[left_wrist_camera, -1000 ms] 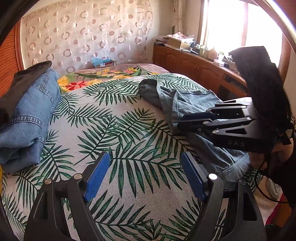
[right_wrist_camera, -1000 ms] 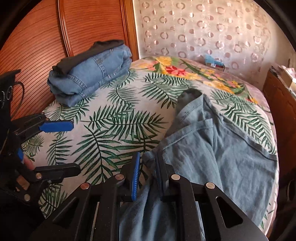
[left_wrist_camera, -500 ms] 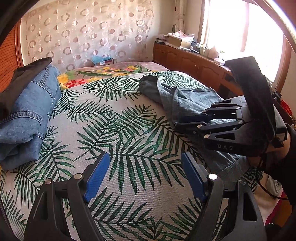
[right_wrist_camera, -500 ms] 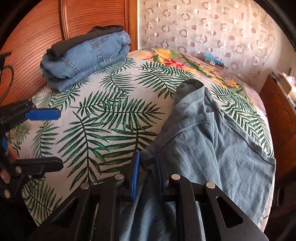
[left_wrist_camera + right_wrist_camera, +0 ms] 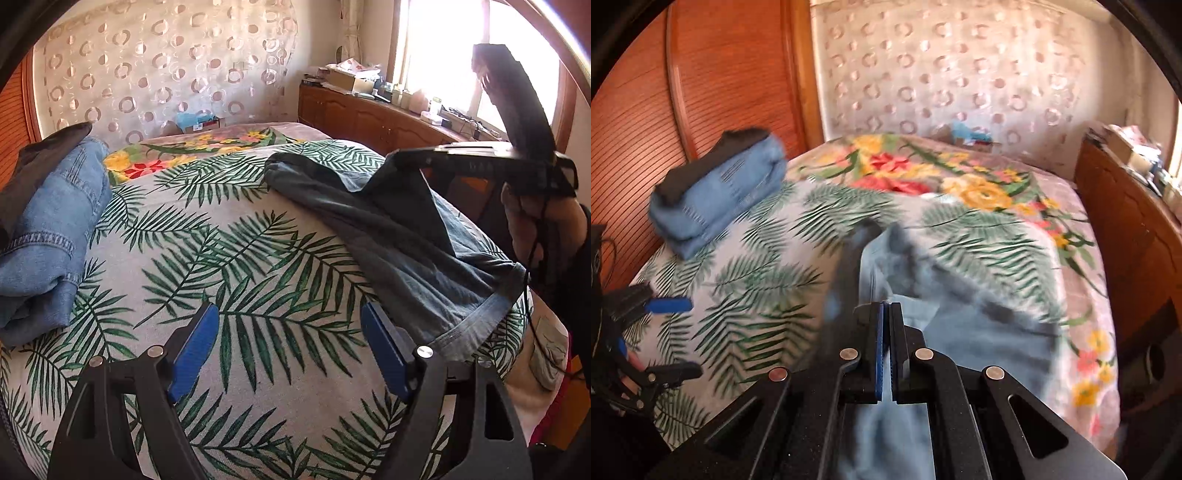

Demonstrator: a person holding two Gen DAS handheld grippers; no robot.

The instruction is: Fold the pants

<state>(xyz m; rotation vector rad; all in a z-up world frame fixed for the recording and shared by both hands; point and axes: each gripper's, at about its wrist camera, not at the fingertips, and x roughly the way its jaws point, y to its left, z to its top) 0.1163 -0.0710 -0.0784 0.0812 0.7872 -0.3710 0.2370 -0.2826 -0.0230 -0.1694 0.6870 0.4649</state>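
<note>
Your right tongs have just closed on the pants; lift them clear of the bed's right edge (left tongs gape empty).

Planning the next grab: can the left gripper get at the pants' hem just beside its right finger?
Probably yes. The left gripper is open and empty, the hem lies uncovered on the bedspread, and the right gripper holds the pants farther off.
</note>
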